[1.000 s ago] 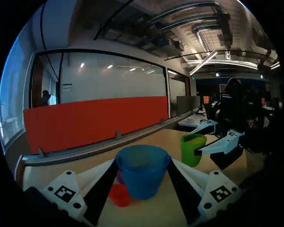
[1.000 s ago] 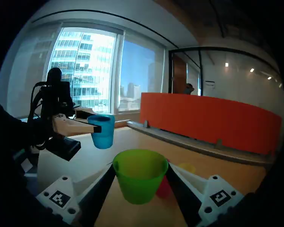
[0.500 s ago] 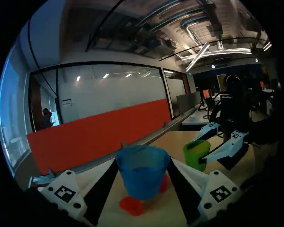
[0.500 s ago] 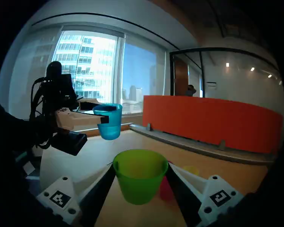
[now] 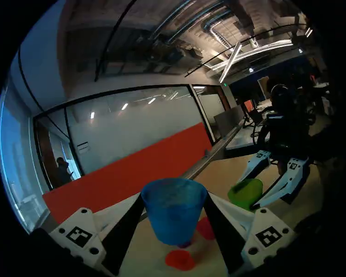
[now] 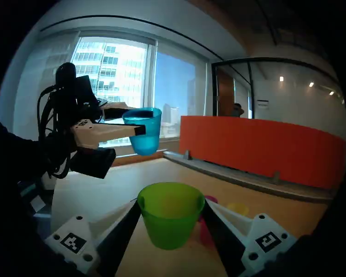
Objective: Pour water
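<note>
Blue cup (image 5: 174, 217) pinched between both fingers of the left gripper (image 5: 174, 203), lifted higher than the green cup (image 6: 170, 217) and off to its side. Right gripper (image 6: 170, 205) clamped on the green cup, wooden table (image 6: 104, 189) beneath, 2 small red things (image 5: 180, 260) nearby.

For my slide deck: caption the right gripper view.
Right gripper grips a green cup; across the wooden table, the left gripper holds a blue cup higher up.
</note>
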### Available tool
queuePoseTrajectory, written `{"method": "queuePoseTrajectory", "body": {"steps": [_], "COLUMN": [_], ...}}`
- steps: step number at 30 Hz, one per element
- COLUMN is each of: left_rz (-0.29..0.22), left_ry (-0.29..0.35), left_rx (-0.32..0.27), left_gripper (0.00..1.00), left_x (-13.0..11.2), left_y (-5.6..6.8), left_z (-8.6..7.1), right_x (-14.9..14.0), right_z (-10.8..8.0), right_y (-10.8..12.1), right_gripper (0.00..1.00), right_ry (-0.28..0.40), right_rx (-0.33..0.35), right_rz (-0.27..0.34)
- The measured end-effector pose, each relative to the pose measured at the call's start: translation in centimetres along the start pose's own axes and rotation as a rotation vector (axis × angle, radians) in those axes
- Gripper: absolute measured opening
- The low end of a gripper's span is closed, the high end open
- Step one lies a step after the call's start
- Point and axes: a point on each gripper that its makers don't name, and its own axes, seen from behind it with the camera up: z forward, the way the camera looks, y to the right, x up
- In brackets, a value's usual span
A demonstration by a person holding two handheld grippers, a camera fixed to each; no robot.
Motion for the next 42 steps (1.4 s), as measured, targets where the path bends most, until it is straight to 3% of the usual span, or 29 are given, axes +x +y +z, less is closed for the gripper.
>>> {"method": "queuePoseTrajectory", "body": {"steps": [17,42], "left_rz": [0.144,0.3], "left_ry": [0.017,0.027], "left_rx": [0.004,0.014], "left_gripper": [0.87,0.87], "left_x": [2.2,3.9], "left_y": [-0.5,-0.5], "left_z": [0.6,1.4], "right_x": [-0.3,0.1], "right_z": [1.0,3.0], "right_y": [-1.1,-3.2], "right_gripper": [0.92,0.92], "right_ry": [0.0,0.007], "right_rx": [0.035,0.099], "right_rz": [0.003,-0.001]}}
